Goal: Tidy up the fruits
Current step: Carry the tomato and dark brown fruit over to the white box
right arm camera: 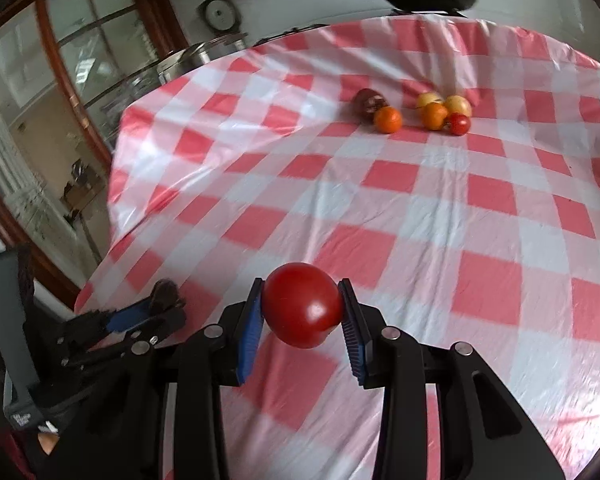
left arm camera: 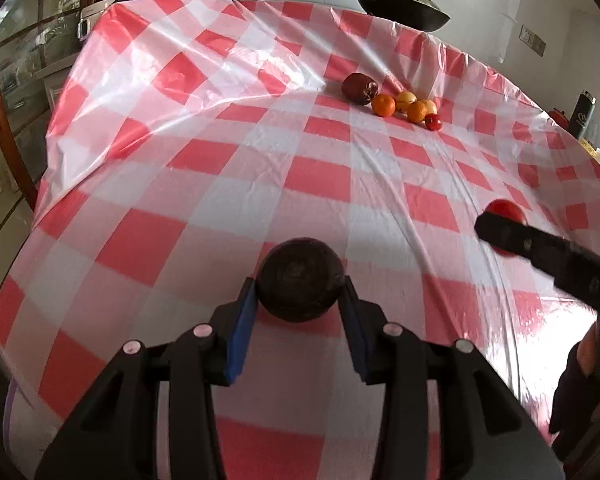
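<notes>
My left gripper [left arm camera: 300, 286] is shut on a dark brown round fruit [left arm camera: 300, 278], held above the near part of the checked table. My right gripper [right arm camera: 302, 304] is shut on a red tomato [right arm camera: 302, 304]; it also shows at the right of the left wrist view [left arm camera: 504, 210]. The left gripper with its dark fruit shows at the lower left of the right wrist view [right arm camera: 166, 294]. At the far side lies a cluster of fruit: a dark red fruit [left arm camera: 358, 87], two oranges [left arm camera: 383, 105], two yellow fruits [left arm camera: 406, 99] and a small red fruit [left arm camera: 433, 121].
The table wears a red and white checked cloth under clear plastic [left arm camera: 260, 152]. A black lidded pan [left arm camera: 400, 4] stands at the far edge. A steel pot [left arm camera: 100, 10] and a glass cabinet [left arm camera: 24, 60] are beyond the left edge. A dark bottle [left arm camera: 584, 114] stands at the right.
</notes>
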`<state>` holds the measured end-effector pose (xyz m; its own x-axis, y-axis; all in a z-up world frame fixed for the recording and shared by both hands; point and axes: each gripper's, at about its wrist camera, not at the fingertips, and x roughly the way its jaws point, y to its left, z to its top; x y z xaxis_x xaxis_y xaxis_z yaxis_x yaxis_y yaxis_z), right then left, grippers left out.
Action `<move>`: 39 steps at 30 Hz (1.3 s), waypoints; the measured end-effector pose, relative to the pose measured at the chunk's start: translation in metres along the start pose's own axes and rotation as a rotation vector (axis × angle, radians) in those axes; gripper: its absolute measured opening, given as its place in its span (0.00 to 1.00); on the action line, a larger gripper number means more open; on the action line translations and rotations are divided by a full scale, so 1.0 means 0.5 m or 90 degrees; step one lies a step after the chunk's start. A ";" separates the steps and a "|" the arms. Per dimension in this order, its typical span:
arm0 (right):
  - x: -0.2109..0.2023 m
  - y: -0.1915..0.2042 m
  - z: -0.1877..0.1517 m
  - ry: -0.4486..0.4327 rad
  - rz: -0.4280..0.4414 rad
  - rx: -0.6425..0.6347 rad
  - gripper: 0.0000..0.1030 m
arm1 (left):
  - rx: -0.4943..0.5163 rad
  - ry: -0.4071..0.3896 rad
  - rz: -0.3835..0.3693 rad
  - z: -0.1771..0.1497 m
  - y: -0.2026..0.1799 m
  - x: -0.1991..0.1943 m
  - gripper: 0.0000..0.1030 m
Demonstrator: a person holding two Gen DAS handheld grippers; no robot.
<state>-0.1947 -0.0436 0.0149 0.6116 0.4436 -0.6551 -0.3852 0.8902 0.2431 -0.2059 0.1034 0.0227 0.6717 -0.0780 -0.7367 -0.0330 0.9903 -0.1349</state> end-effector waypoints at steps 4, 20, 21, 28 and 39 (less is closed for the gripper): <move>-0.009 0.044 -0.030 0.008 0.018 -0.034 0.36 | 0.009 -0.012 0.005 -0.002 -0.006 -0.025 0.40; -0.024 0.177 -0.101 0.027 0.083 -0.147 0.36 | -0.013 -0.014 0.042 -0.065 0.070 -0.106 0.40; -0.024 0.188 -0.105 0.028 0.088 -0.156 0.36 | -0.017 -0.015 0.053 -0.073 0.082 -0.114 0.40; -0.026 0.313 -0.164 0.040 0.145 -0.280 0.36 | -0.064 -0.024 0.085 -0.135 0.175 -0.179 0.40; -0.012 0.495 -0.293 0.076 0.219 -0.479 0.36 | -0.148 0.004 0.206 -0.285 0.332 -0.251 0.40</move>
<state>-0.3948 0.1589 -0.0258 0.3142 0.6265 -0.7133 -0.9219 0.3807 -0.0718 -0.4011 0.2610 -0.0019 0.5951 0.2322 -0.7694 -0.4090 0.9116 -0.0413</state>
